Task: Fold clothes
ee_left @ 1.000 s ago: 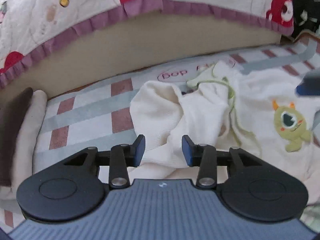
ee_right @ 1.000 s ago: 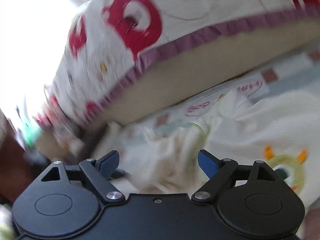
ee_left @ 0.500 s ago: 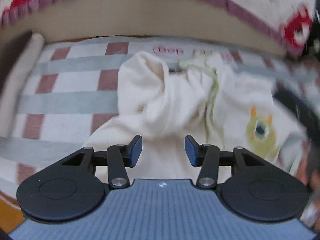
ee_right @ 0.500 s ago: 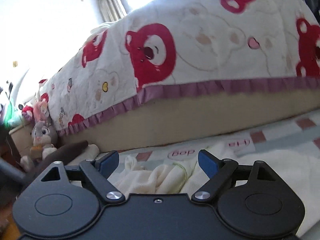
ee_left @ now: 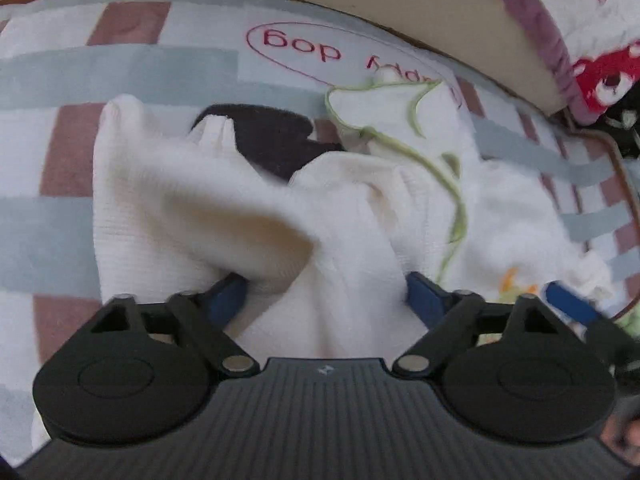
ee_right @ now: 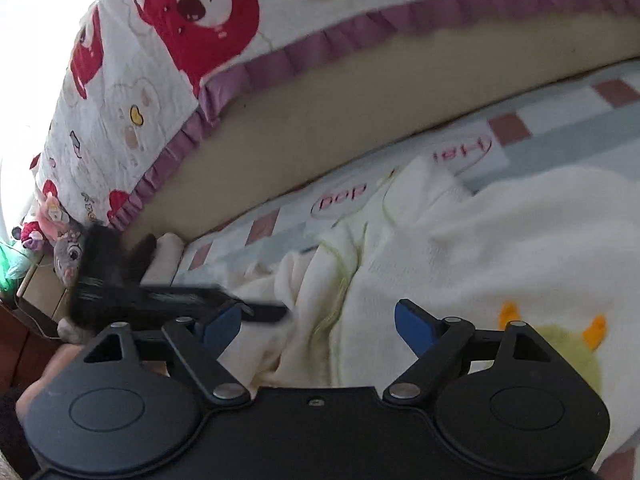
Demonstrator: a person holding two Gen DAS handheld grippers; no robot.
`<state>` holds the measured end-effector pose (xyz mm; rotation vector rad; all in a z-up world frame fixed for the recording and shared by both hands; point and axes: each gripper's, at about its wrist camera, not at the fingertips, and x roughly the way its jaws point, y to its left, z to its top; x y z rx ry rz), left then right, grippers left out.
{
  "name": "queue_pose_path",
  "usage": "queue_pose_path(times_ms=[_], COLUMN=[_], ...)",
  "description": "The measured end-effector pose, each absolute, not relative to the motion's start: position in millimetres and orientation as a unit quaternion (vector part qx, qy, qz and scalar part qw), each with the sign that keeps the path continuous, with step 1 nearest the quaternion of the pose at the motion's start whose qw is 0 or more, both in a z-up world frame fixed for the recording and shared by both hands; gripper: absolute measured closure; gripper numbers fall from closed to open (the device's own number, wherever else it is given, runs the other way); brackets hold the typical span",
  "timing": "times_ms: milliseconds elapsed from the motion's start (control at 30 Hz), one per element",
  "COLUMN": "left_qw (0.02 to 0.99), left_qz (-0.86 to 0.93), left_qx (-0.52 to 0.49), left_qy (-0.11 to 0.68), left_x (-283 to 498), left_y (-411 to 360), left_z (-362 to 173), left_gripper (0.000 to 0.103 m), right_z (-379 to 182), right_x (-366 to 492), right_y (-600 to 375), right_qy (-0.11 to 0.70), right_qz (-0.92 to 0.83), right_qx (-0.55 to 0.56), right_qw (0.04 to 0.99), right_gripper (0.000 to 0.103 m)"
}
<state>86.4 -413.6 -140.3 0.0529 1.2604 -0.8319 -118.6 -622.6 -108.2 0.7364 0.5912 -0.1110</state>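
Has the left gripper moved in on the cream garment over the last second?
Yes. The left gripper has pushed forward and lower: the "dog" print on the checked mat looms larger, and its open jaws now straddle the cream garment.

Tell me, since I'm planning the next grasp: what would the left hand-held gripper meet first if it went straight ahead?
The bunched cream garment: the open left hand-held gripper already has a fold between its fingers. Depth is unclear, but nothing else lies nearer.

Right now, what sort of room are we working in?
Probably a child's bedroom, working on the floor: a bed with a bear-print quilt, a checked mat below it, and soft toys beside it.
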Motion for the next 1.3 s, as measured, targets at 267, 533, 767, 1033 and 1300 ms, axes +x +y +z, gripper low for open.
queue_pose_path(times_ms=[267, 533, 767, 1033, 1300], left_qw=[0.825, 0.769, 0.681, 0.730, 0.768], left_qz=[-0.396, -0.510, -0.505, -0.498, -0.376], left_qx=[0.056, 0.051, 0.042, 0.032, 0.022], left_qy=[0.398, 0.382, 0.529, 0.466, 0.519], left_x=[-15, -77, -92, -74, 3], left_y=[-376, -379, -389, -350, -360], left_z=[-77, -54, -110, -57, -83], left_gripper=[0.095, 0.096, 0.091, 0.083, 0.069], right_z=[-119, -122, -121, -166, -129], right_x=[-148, -143, -133, -118, -142], right_y=[-636, -642, -629, -629, -625], right_qy=[0.251, 0.243, 0.292, 0.374, 0.312], right_qz=[-0.046, 0.017, 0.003, -0.085, -0.081], right_qx=[0.422, 0.469, 0.420, 0.421, 0.420], right_qw=[0.870, 0.849, 0.859, 0.822, 0.848], right_gripper=[0.018, 0.051, 0.037, 0.081, 0.086])
